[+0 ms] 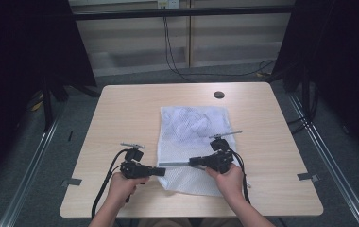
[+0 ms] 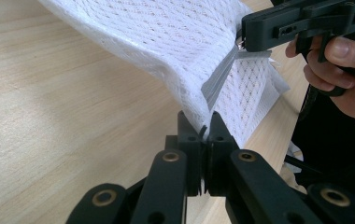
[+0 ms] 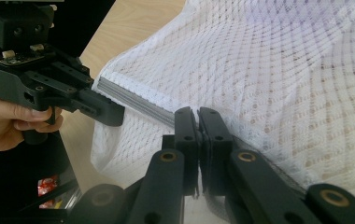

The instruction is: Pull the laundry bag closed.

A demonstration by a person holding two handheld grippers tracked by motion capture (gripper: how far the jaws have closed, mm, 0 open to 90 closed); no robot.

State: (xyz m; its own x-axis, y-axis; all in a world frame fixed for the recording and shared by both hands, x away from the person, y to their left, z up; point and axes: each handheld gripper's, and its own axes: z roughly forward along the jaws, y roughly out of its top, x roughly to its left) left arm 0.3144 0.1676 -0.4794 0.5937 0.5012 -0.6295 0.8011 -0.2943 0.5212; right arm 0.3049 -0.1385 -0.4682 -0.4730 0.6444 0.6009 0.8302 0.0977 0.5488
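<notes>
While mesh bag [image 1: 192,142] hides its contents, L tongs [image 2: 203,132] & R tongs [image 3: 197,116] each pinch its grey zipper strip [image 1: 174,164].

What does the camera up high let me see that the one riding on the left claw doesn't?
High view alone: the whole table with its dark round hole, the floor cables, and a crumpled white item inside the mesh bag.

Left gripper view alone: close up, the left claw pinches the bag's edge at the grey zipper strip.

Both: the mesh bag, the wooden tabletop and the right claw shut on the same strip.
</notes>
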